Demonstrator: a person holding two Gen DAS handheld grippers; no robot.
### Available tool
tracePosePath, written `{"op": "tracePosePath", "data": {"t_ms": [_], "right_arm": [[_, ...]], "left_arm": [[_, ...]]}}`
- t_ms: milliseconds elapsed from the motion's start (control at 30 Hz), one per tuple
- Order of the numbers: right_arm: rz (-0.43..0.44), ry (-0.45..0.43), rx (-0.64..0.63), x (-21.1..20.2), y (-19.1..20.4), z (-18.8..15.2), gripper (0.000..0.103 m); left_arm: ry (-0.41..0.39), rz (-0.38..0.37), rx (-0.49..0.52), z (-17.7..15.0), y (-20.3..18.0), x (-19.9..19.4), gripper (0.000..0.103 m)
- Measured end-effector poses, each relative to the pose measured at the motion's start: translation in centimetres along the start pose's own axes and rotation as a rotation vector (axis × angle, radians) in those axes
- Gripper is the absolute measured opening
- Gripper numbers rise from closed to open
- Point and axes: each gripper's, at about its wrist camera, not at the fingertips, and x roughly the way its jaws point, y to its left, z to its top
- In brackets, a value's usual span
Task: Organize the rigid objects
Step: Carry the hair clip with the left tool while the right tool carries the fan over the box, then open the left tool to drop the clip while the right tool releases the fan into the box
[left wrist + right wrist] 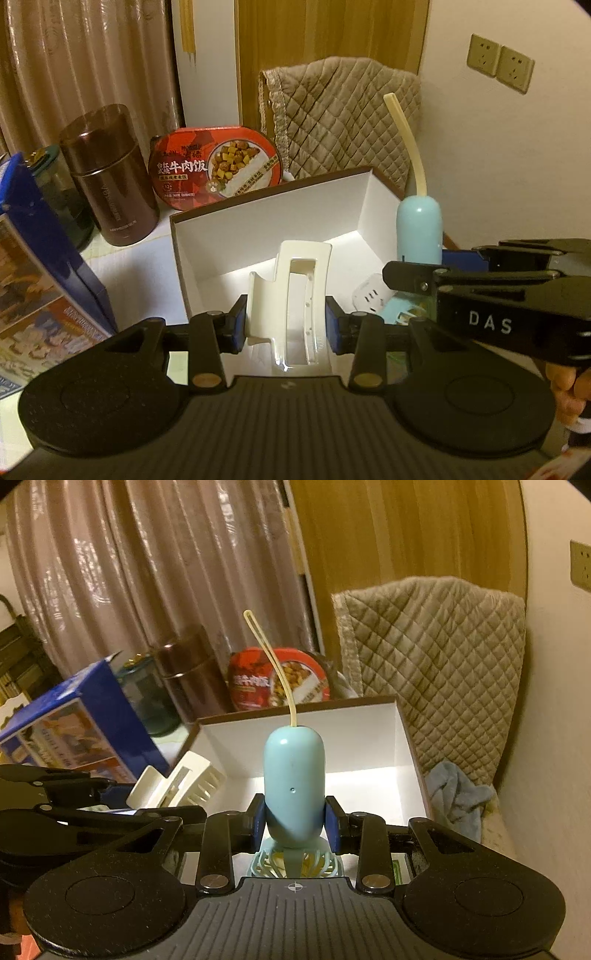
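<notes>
A blue carton (pixel 44 258) stands at the far left, then a brown canister (pixel 110 177) and a red meal tub (pixel 218 166). The left claw (pixel 286 325) pinches a white hair clip (pixel 291 295) over the open white box (pixel 266 229) on the surface. To its right, the right claw (pixel 295 823) pinches a pale blue handheld fan (pixel 294 786), handle up, above the same box.

"das" on the right gripper (pixel 491 322) body, "牛肉饭" on the red meal tub (pixel 218 168) lid — other print unreadable
</notes>
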Motion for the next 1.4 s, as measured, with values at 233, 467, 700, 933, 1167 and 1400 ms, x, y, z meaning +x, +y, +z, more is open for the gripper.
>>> {"op": "tracePosePath", "data": {"t_ms": [233,467,700,933,1167,1400], "right_arm": [[-0.031,0.045,0.066,3.6,-1.4,0.0,0.030],[-0.037,0.077,0.111,5.9,-2.1,0.2,0.030],[-0.029,0.094,0.161,7.4,-2.7,0.4,0.030],[-0.025,0.101,0.201,8.2,-3.0,0.5,0.030],[-0.011,0.117,0.238,8.8,-3.3,0.5,0.030],[-0.031,0.100,0.234,8.6,-3.2,1.0,0.032]], "left_arm": [[0.045,0.018,0.018,1.2,0.3,3.8,0.036],[0.071,0.040,0.053,1.8,0.7,6.6,0.036],[0.092,0.040,0.066,1.9,1.1,8.3,0.036],[0.091,0.047,0.057,2.1,1.6,9.1,0.045],[0.088,0.041,0.062,2.0,1.8,9.0,0.045],[0.088,0.033,0.058,2.0,1.9,8.7,0.045]]}}
